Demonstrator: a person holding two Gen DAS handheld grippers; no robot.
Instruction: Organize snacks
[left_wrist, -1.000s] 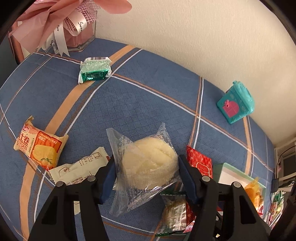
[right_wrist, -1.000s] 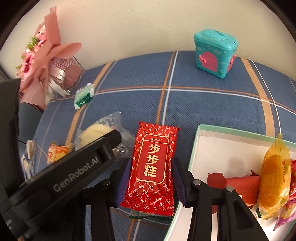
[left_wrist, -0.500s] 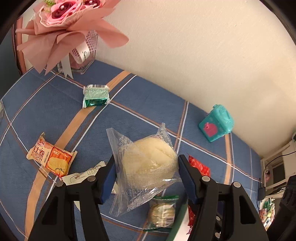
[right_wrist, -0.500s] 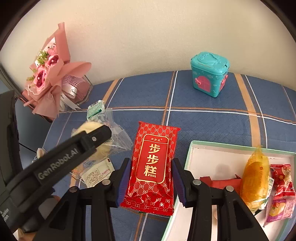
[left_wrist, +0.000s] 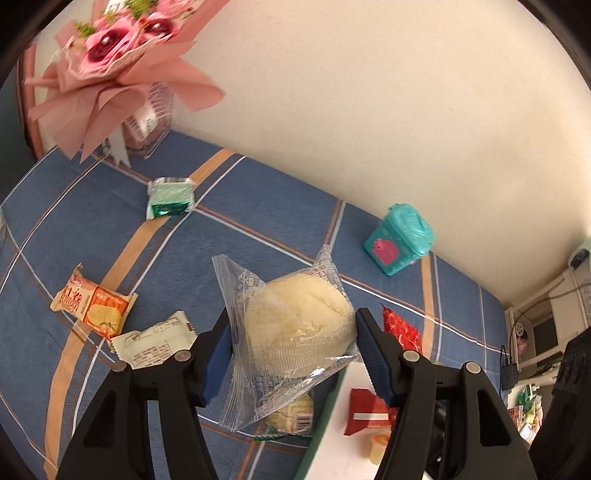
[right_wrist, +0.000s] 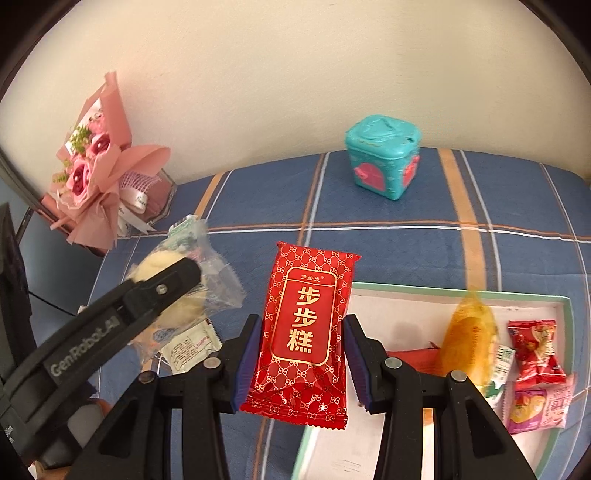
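Observation:
My left gripper (left_wrist: 295, 354) is shut on a pale round cake in a clear plastic bag (left_wrist: 291, 325), held up above the blue plaid cloth. My right gripper (right_wrist: 301, 358) is shut on a red packet with gold characters (right_wrist: 308, 325), held just left of a white tray with a green rim (right_wrist: 461, 290). The left gripper's arm and its bagged cake (right_wrist: 173, 280) show at the left of the right wrist view. The tray holds a yellow-orange wrapped snack (right_wrist: 469, 339), red packets (right_wrist: 535, 347) and a pink packet (right_wrist: 539, 406).
On the cloth lie a green packet (left_wrist: 170, 197), an orange packet (left_wrist: 92, 302), a white packet (left_wrist: 155, 343) and a green-edged snack (left_wrist: 291, 417) under the held bag. A teal house-shaped box (right_wrist: 382, 160) stands near the wall. A pink bouquet (right_wrist: 96, 177) sits far left.
Both grippers have risen with their snacks still held, so the cloth and loose packets look smaller and farther. The bouquet has come more fully into both views.

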